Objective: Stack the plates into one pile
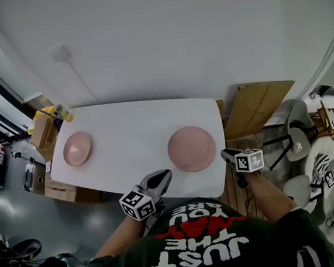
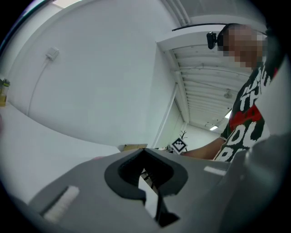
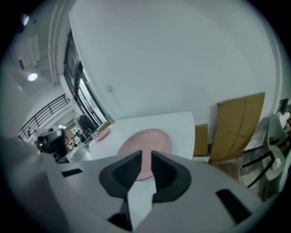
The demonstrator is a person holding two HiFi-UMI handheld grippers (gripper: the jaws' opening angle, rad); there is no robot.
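Two pink plates lie apart on the white table (image 1: 132, 133): a smaller, deeper one (image 1: 77, 148) at the left end and a wider one (image 1: 191, 149) towards the right. My left gripper (image 1: 164, 176) hovers over the table's front edge, just left of the wider plate, shut and empty; the left gripper view shows its tips (image 2: 142, 152) together, pointing over the table towards the wall. My right gripper (image 1: 225, 154) is at the table's right edge beside the wider plate (image 3: 145, 143). A narrow gap shows between its jaws (image 3: 146, 157), with nothing in it.
A flat cardboard sheet (image 1: 258, 106) leans on the wall right of the table, with chairs (image 1: 298, 126) beyond it. Cardboard boxes (image 1: 40, 133) and a yellow bottle (image 1: 65, 114) stand at the table's left end. A socket with a cable (image 1: 60, 52) is on the wall.
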